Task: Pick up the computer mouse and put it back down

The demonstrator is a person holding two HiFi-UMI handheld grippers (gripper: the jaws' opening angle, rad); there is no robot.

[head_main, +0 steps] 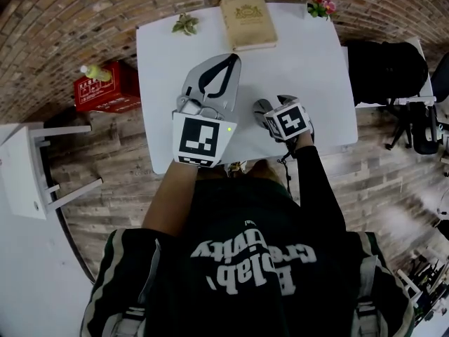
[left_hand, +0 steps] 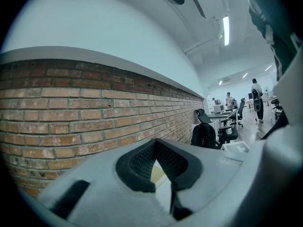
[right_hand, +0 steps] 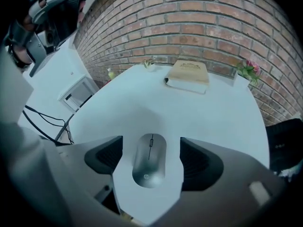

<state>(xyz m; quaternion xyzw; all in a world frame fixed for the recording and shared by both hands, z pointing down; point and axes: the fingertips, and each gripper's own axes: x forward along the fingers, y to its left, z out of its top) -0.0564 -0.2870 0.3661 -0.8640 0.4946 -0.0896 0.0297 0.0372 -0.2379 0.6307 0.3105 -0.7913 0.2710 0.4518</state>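
Note:
A silver-grey computer mouse (right_hand: 149, 167) lies flat on the white table (right_hand: 213, 122), its scroll wheel toward the brick wall. My right gripper (right_hand: 150, 157) points steeply down over it, open, one dark pad on each side and neither touching it. In the head view the mouse (head_main: 262, 107) peeks out just left of the right gripper (head_main: 275, 114), whose marker cube hides the jaws. My left gripper (head_main: 226, 60) hovers above the table's middle, roughly level. Its jaws meet at the tips, shut on nothing. In its own view, the left gripper (left_hand: 156, 148) faces the wall.
A tan book (head_main: 247, 21) lies at the table's far edge, between a small green plant (head_main: 185, 24) and pink flowers (head_main: 321, 5). On the floor are a red box (head_main: 105, 86) to the left and a black chair (head_main: 386, 72) to the right.

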